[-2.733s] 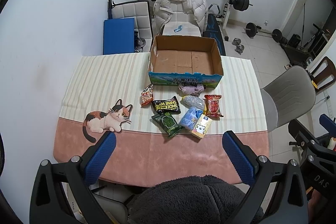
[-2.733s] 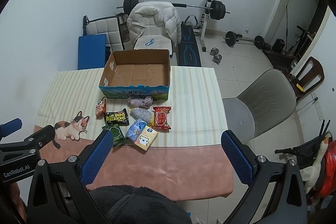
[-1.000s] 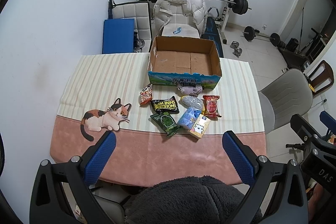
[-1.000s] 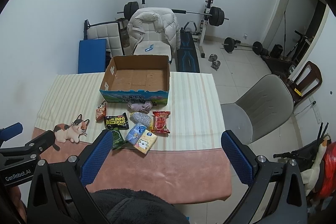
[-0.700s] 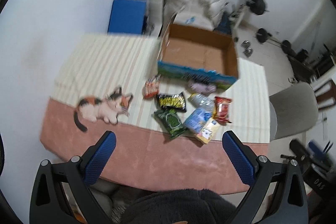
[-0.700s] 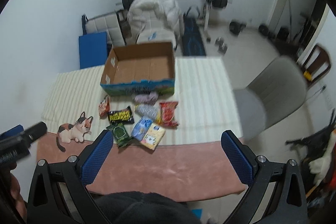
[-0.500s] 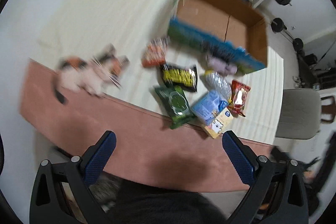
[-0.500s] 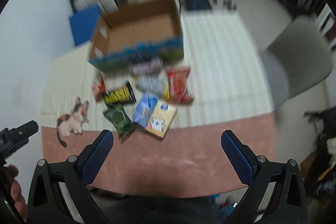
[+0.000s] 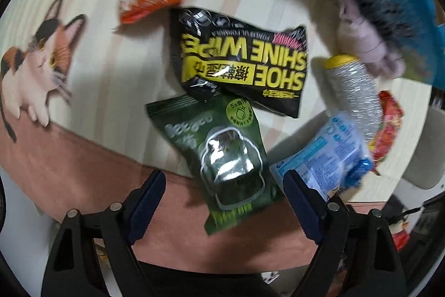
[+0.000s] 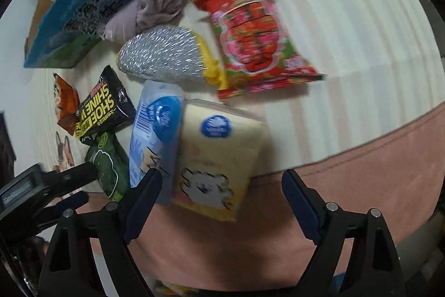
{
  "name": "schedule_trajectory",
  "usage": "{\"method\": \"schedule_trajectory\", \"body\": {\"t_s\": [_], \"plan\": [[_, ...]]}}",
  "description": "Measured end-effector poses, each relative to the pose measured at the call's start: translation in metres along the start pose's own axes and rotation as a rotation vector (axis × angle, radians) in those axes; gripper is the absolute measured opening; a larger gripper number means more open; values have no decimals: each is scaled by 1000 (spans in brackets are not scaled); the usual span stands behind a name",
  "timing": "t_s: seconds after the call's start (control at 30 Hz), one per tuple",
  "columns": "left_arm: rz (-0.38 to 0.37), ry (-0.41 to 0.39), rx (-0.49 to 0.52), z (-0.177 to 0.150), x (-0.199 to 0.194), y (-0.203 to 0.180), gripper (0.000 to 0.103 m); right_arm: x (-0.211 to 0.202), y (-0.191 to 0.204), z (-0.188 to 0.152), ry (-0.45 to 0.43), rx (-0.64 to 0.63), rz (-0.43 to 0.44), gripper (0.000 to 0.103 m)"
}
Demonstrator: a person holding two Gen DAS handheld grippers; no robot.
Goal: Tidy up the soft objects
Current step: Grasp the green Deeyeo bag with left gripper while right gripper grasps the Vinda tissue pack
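The left gripper (image 9: 222, 192) hangs steeply over the green pouch (image 9: 222, 160), which lies flat on the surface (image 9: 116, 80) between its closing, still-apart jaws with neither pad pressing; the right gripper (image 10: 221, 194) is likewise closing on nothing yet, the yellow tissue pack (image 10: 219, 155) lying between its jaws. To grasp well, I judge each should settle lower and centre its packet before pinching across the narrow width, keeping the left clear of the black shoe-wipe pack (image 9: 244, 60) just ahead and the right clear of the blue packet (image 10: 155, 130) touching its left finger side.
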State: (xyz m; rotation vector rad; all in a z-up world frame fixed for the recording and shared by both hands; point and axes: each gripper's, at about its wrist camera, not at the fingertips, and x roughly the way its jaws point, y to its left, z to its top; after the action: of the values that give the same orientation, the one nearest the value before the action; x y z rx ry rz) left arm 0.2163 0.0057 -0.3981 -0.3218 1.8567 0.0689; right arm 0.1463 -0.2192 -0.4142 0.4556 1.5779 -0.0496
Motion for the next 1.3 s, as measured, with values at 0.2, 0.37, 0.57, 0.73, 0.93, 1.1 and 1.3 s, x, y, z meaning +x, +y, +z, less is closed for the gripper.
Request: {"method": "schedule_trajectory", "body": {"t_s": [0.2,0.37,0.57,0.73,0.93,1.1,1.3], "plan": [[113,11,58,4,28,-8,86,8,23,1,10,-45,-34,81],[227,-17,133,-9,42,-3,80,0,16,-7,66,-126,-103,74],[201,-59,149,-22,52,-6,65,-12,-3,-18,84,-125,-55,74],[195,-85,154,-39,45,-23,48,-3,-9,-25,112,-149,-79,75],[176,-80,140,-44,55,-25,48,-22,-31,-38,113,-138,18,75],[194,-88,142,-60,52,-26,47,-22,-31,-25,56,-124,-6,75],[209,-91,136,-68,47,-24,44,16,-10,-6,39,-141,-79,68]]}}
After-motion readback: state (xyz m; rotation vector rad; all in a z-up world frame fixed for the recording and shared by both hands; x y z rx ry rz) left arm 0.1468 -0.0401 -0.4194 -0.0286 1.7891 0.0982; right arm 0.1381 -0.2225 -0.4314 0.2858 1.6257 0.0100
